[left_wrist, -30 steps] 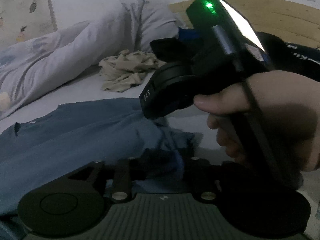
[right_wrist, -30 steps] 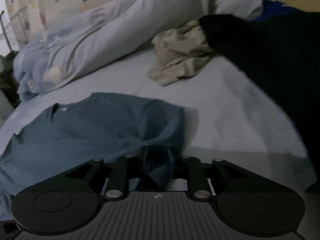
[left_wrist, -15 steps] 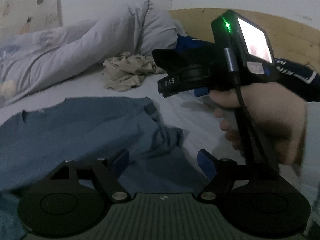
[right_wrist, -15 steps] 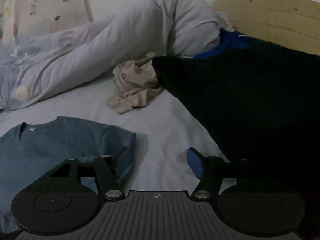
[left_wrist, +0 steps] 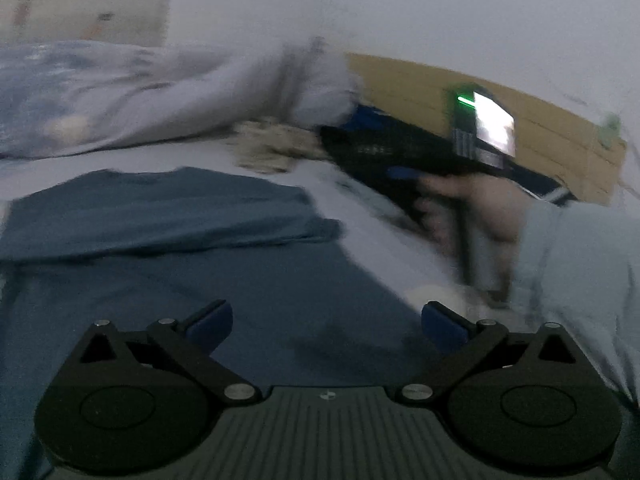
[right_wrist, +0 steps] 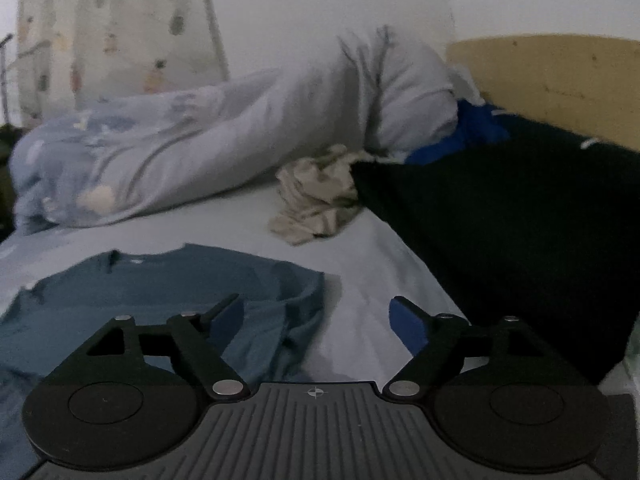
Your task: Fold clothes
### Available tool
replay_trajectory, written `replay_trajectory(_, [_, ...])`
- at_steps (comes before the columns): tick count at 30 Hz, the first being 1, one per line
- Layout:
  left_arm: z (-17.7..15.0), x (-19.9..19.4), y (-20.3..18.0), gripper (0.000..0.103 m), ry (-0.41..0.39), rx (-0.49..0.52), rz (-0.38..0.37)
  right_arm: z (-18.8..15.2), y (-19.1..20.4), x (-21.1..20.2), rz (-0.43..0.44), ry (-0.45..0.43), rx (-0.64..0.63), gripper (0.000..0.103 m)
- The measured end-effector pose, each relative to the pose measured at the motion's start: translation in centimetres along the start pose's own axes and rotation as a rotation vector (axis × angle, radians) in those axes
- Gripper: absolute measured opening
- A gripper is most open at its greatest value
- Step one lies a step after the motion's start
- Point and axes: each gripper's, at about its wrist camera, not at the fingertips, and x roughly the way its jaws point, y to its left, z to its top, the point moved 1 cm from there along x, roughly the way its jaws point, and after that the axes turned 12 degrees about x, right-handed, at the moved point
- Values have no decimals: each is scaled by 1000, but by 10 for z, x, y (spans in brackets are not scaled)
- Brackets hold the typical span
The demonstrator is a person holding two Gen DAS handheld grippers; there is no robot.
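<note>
Both tongs opening, nothing between them now: left tongs (left_wrist: 325,322), right tongs (right_wrist: 316,314). I've let go; blue shirt (left_wrist: 168,208) lies sleeve-folded on the bed (right_wrist: 360,264), twelve o'clock. Next fold awaits.

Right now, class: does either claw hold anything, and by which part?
Nothing is held. Both the left claw and right claw are opening, empty, above the blue shirt.

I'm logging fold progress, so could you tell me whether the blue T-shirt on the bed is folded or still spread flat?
Partly folded: the blue T-shirt has one side doubled over itself, its edge lying across the body.
</note>
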Motion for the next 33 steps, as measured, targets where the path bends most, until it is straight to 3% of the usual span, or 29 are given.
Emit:
replay_trajectory(9, [-55, -105, 64, 103, 132, -230, 291, -31, -18, -105, 53, 33, -111, 85])
replay_trajectory(15, [-108, -132, 90, 103, 205, -355, 369, -44, -28, -132, 51, 49, 33, 85])
replay_trajectory(19, [-127, -128, 96, 102, 271, -354, 344, -53, -11, -145, 83, 48, 66, 85])
replay_trajectory(22, [-134, -115, 98, 90, 315, -335, 302, -64, 0, -152, 87, 62, 69, 85])
replay_trajectory(24, [-137, -104, 98, 70, 329, -340, 282, -72, 3, -158, 78, 75, 65, 85])
replay_trajectory(25, [-138, -98, 98, 66, 336, -342, 273, -76, 3, -161, 70, 82, 62, 85])
replay_trajectory(26, [-140, -93, 99, 49, 341, -349, 264, -79, 3, -164, 60, 85, 59, 85])
replay_trajectory(27, [-141, -89, 101, 21, 348, -368, 260, -82, 1, -167, 47, 89, 56, 85])
replay_trajectory(28, [-143, -85, 104, 11, 360, -397, 258, -84, -1, -170, 30, 93, 55, 85])
replay_trajectory(33, [-124, -118, 105, 9, 221, -457, 195, -101, -22, -189, -57, 132, 52, 85])
